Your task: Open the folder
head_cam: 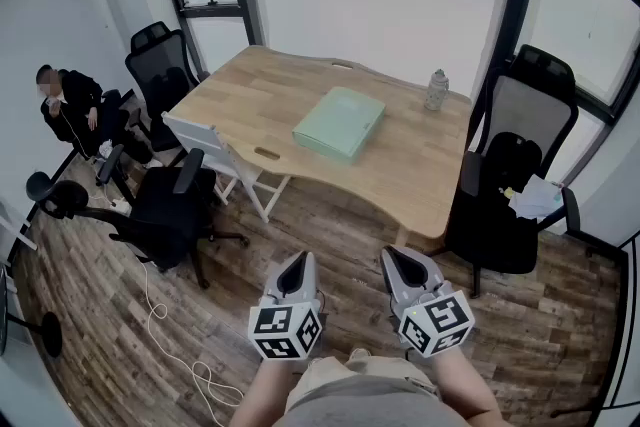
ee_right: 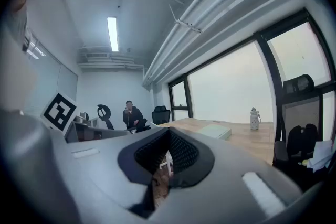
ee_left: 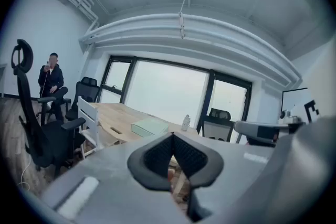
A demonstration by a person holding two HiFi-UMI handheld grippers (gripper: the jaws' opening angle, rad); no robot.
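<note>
Gripping nothing, standing well back

Fingers (ee_left: 157, 157) of the left gripper (head_cam: 296, 260) are pressed together with nothing between them; those of the right gripper (head_cam: 392, 255) likewise. Both grippers hang side by side above the brown wood-plank floor (head_cam: 340, 245), pointing towards a light wooden tabletop (head_cam: 240, 105). On it, well apart from both, lies the closed pale green rectangular folder (head_cam: 339, 122), flat, with a small clear bottle (head_cam: 436, 90) near the far right edge. A black office chair (head_cam: 165, 205) stands nearby.
</note>
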